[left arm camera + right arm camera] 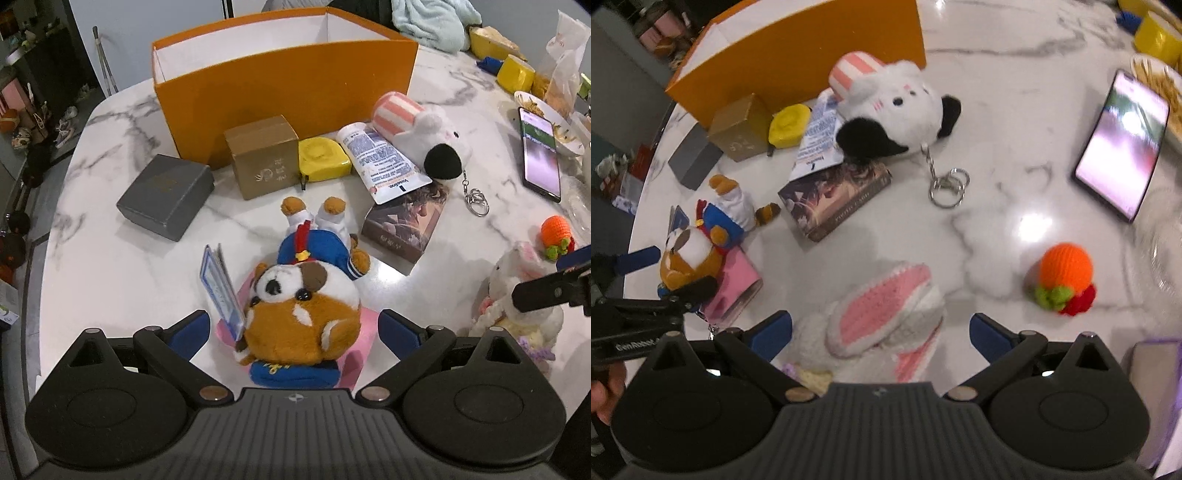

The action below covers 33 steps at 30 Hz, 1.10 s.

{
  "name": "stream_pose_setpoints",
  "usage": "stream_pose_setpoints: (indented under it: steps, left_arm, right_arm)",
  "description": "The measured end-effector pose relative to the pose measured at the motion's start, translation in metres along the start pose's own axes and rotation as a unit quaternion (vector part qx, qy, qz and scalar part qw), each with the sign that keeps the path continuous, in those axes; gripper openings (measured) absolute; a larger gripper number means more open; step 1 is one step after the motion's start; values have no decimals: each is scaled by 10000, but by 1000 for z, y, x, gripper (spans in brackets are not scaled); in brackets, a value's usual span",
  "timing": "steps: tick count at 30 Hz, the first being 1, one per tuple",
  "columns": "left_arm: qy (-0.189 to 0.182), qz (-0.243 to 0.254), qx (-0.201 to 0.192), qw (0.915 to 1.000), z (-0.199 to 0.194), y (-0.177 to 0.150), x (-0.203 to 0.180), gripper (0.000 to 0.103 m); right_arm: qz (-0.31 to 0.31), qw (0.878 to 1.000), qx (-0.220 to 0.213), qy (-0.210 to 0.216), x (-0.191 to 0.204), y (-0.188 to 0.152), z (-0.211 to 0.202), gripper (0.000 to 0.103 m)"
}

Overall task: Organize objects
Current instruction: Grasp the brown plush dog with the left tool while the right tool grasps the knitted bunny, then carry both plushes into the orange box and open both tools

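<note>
marble table before the orange box: left gripper jaws apart straddling dog plush, right gripper apart around bunny plush.

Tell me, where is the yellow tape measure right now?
In the left wrist view, the yellow tape measure lies on the marble table between the gold box and the Vaseline tube.

We look down close from both wrists, sharing the dog plush and orange box
</note>
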<state>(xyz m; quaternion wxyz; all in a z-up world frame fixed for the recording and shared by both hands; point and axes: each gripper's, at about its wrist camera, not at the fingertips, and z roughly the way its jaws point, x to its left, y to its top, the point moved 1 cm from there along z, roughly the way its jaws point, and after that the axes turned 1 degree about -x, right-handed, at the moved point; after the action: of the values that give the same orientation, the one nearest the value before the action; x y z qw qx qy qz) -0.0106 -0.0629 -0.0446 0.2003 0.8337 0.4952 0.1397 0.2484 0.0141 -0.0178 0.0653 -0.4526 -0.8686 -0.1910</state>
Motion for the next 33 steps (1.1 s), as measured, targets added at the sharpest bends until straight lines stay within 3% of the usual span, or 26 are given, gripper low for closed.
stream_pose_setpoints:
  steps: [3,5,8,11,16,21,25,33]
  left_arm:
    - [-62,16,47,10000,5,2,-2,103]
    - [-151,-50,121,9998,10,3,-2,103]
    - [-124,-67,151,9998,16,5,-1,103]
    - [-174,-80,155,9997,19,7,2,103]
    - [-325,-168,245,9990,20,11,11,94]
    - [-608,-272,159,9977,15,11,16,79]
    - [-992,-402,198,9941,11,9,19,76]
    - [-1413,-310,-17,9895,-6,7,22,74]
  right_arm:
    - [91,9999,-10,67,4,-1,4,102]
    - [109,9997,219,90,6,1,17,101]
    - [227,9982,526,174,7,-1,31,86]
    - [55,9991,345,223,12,-1,31,83]
    - [-227,9990,348,148,19,-2,34,84]
    - [-325,9987,361,131,18,-1,32,83]
    - [-223,9990,260,293,16,2,29,74]
    - [18,9971,-415,639,15,10,-4,73]
